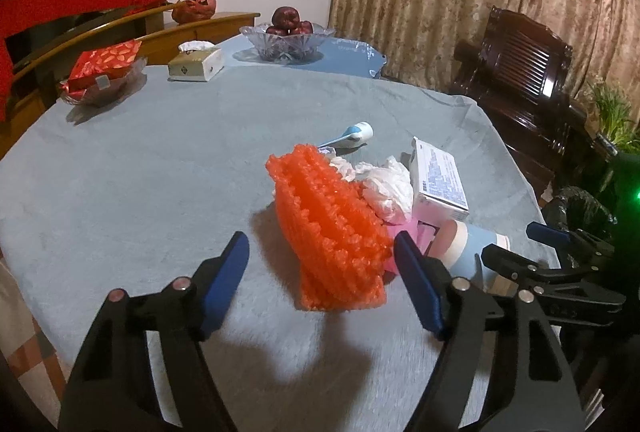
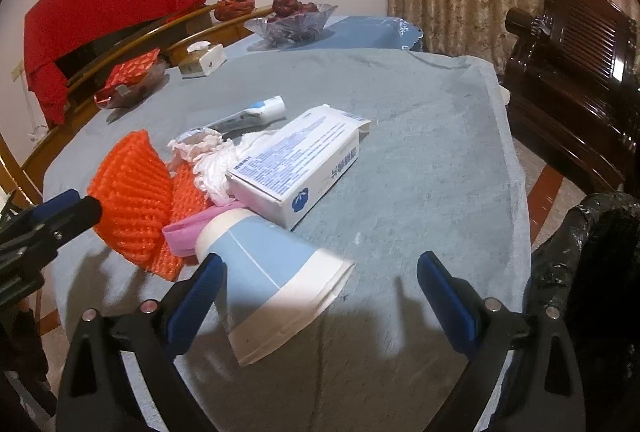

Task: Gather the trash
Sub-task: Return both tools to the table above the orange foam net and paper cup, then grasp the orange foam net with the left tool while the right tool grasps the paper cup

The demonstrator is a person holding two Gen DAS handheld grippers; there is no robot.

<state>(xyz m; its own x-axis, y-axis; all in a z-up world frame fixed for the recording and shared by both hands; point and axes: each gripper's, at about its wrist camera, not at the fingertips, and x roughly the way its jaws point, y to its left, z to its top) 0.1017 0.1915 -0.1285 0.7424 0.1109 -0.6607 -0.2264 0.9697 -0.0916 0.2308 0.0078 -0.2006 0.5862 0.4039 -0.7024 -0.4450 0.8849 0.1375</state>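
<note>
A heap of trash lies on the grey-blue tablecloth [image 1: 140, 171]: an orange foam net [image 1: 332, 224] [image 2: 136, 199], crumpled white tissue [image 1: 388, 187] [image 2: 212, 167], a white printed box [image 1: 440, 179] [image 2: 304, 163], a pink scrap [image 2: 188, 232] and a blue-and-white paper cup [image 1: 472, 244] [image 2: 272, 272] on its side. My left gripper [image 1: 320, 248] [image 2: 68, 209] is open, with the net's near end between its fingers. My right gripper [image 2: 320, 262] [image 1: 520, 244] is open too; the cup lies between its fingers, close against the left one.
A white-and-blue handheld device [image 1: 352, 135] lies behind the heap. A tissue box [image 1: 196, 61], a glass bowl of red fruit [image 1: 288, 39] and a dish with a red packet [image 1: 104, 71] stand at the far side. A black bag [image 2: 592, 272] and a dark wooden chair [image 2: 572, 71] are off the table's right edge.
</note>
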